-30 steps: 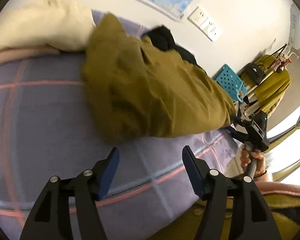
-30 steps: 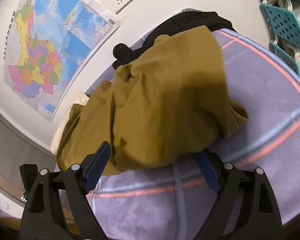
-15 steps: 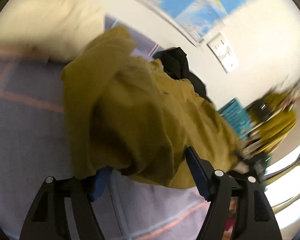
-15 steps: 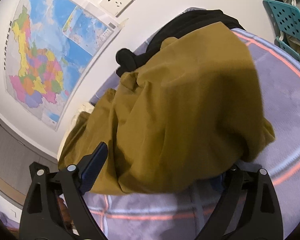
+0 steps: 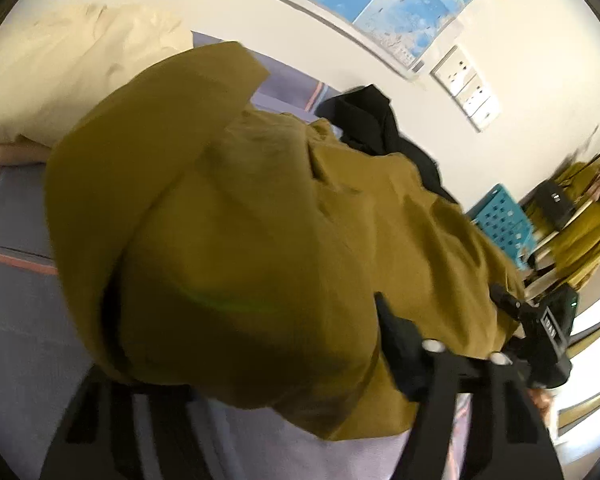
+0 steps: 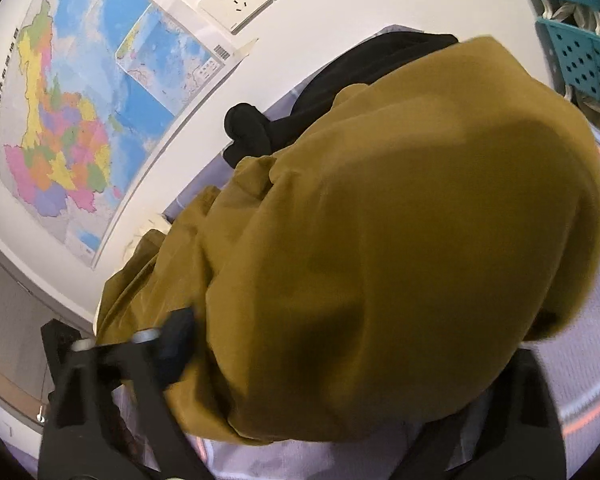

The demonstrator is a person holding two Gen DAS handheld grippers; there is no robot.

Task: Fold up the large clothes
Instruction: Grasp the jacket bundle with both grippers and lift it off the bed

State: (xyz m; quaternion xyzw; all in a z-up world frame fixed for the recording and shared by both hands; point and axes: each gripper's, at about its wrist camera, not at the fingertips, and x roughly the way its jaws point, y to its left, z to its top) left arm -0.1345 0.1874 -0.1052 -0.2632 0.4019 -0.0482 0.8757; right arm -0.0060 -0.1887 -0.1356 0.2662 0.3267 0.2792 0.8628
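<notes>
A folded olive-green garment (image 5: 260, 240) lies bunched on the lilac plaid bed sheet (image 5: 16, 304) and fills both views. My left gripper (image 5: 248, 340) is closing on its near fold. One finger (image 5: 394, 328) presses the cloth and the other is buried under it. In the right wrist view the same garment (image 6: 400, 240) bulges between the closing jaws of my right gripper (image 6: 360, 328). Its left finger (image 6: 176, 332) digs into the fabric, and the right finger is hidden beneath the fold. The right gripper's black body (image 5: 548, 328) shows at the garment's far end.
A black garment (image 6: 260, 128) lies behind the olive one by the wall. A cream pillow (image 5: 72, 76) sits at the bed's head. Teal crates (image 5: 500, 220) and a rack with yellow clothing (image 5: 588, 216) stand past the bed. A map (image 6: 100, 100) and sockets (image 6: 240, 0) are on the wall.
Both grippers have advanced from the bare sheet onto the olive garment's edge. The cloth now lies between their jaws, which have narrowed onto it, and the fold bulges upward.
</notes>
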